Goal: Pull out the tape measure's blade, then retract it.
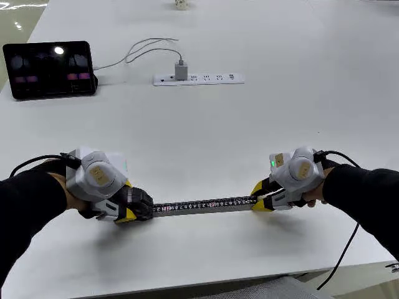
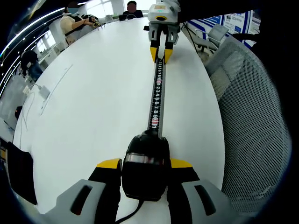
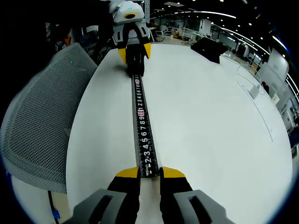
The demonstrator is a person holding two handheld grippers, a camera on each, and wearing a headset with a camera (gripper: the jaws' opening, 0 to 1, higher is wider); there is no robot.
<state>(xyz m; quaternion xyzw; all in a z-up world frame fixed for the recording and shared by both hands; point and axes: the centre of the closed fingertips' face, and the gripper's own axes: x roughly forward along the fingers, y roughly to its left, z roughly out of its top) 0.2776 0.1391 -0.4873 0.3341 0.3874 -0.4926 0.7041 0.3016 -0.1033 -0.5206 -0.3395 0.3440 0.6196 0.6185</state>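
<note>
Head view, left gripper (image 1: 132, 207): clamped on the black tape measure case (image 1: 142, 204), low on the white tabletop (image 1: 249, 124).
Head view, right gripper (image 1: 258, 202): closed on the far end of the blade (image 1: 202, 204), which lies stretched between the two grippers, just over or on the tabletop.
Head view, background: a tablet (image 1: 50, 68) and a power strip (image 1: 199, 78) sit well apart from the work.
Left gripper view, left gripper (image 2: 145, 164): jaws spread only as far as the case, their yellow tips pressing both its sides.
Left gripper view, blade (image 2: 156, 93): runs straight from the case mouth to the right gripper (image 2: 160, 52); a mesh chair (image 2: 252, 116) stands beside the tabletop edge.
Right gripper view, right gripper (image 3: 149, 173): jaws nearly together, pinching the blade's tip end, numbers face up.
Right gripper view, tape measure case (image 3: 134, 59): at the far end, held in the left gripper.
Stage, as a judgement: the pull-out looks done or nearly so; the retract is not yet done.
Risk, slip: the thin blade could slide out of the narrow pinch under spring tension and whip back into the case.
Risk, release: letting go all at once could make the tip slam home; walking it back would be gentler.
Risk, twist: rolling or lifting either hand could kink the blade or turn the case in its clamp.
</note>
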